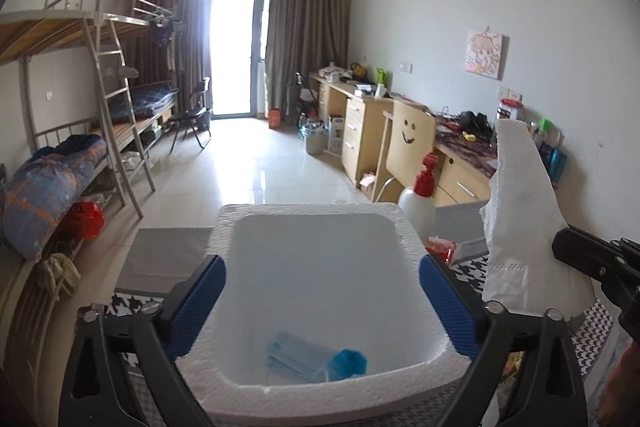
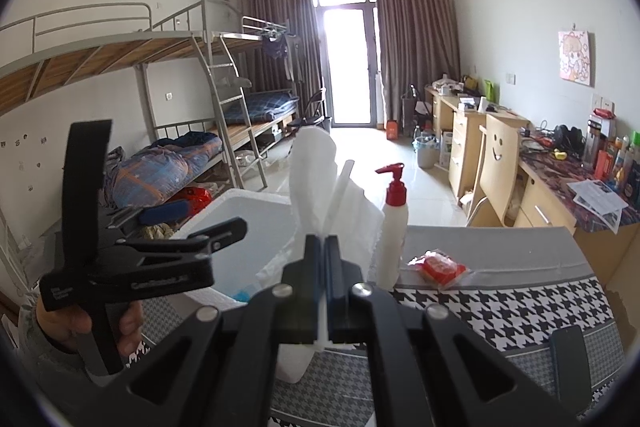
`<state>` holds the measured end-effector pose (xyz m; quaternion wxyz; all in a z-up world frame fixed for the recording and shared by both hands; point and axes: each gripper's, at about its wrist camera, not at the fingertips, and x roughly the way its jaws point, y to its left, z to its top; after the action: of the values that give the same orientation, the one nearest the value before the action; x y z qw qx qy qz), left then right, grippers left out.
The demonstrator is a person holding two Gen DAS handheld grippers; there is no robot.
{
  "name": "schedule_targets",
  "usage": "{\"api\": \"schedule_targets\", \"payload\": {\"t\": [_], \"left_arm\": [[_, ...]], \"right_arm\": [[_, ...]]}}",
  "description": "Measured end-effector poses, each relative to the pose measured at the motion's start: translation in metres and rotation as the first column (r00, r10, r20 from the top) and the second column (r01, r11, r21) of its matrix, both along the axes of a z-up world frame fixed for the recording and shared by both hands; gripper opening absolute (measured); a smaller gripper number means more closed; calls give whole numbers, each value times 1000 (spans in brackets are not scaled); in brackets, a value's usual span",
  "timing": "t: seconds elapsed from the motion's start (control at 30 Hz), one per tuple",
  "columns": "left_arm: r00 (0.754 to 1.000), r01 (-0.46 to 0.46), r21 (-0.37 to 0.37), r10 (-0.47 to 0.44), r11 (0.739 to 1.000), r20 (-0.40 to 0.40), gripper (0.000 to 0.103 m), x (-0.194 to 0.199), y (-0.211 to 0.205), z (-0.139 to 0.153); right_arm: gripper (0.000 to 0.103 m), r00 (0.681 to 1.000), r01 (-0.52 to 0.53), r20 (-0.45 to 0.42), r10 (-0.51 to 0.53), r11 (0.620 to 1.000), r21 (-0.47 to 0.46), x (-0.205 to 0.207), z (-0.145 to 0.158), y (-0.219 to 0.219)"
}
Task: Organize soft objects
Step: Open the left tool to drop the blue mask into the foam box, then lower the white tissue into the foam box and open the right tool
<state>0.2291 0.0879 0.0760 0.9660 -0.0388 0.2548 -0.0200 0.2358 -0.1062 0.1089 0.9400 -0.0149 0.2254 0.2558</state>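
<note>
Ana: Tissue (image 2: 316, 179), the white folded sheet, is what matters now. It stands up from the right gripper (image 2: 325, 255), whose jaws are pinched tight on its lower edge, just to the right of the foam box (image 1: 224, 227).

Ben: And the left gripper (image 1: 322, 303)?

Ana: Spread wide with nothing between its blue pads (image 1: 200, 307). It hangs over the near rim of the foam box. Below it, on the box floor by the near wall, lies a blue face mask (image 1: 296, 353) with a bright blue soft lump (image 1: 350, 361) touching its right end.

Ben: So which step is in hand?

Ana: I'd judge the blue pieces are already stowed and the tissue is next. Outside the box, to its right, a white pump bottle (image 2: 394, 227) with a red top stands on the houndstooth cloth (image 2: 520, 311), and a red packet (image 2: 440, 265) lies just past the bottle.

Ben: What does the next move need?

Ana: Carry the tissue leftward over the rim, clear of the bottle and the left gripper, lower it inside, then let go. It is limp, so it may drape over the wall.
</note>
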Motion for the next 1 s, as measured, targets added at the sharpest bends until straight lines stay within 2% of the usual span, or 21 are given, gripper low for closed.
{"api": "schedule_targets", "payload": {"t": [0.33, 1.0], "left_arm": [[995, -102, 16, 101, 995, 18, 102, -24, 16, 5], [983, -181, 19, 180, 983, 44, 102, -44, 40, 2]], "right_arm": [[4, 999, -28, 23, 29, 999, -17, 2, 7, 14], [4, 995, -101, 18, 101, 995, -22, 8, 13, 53]]}}
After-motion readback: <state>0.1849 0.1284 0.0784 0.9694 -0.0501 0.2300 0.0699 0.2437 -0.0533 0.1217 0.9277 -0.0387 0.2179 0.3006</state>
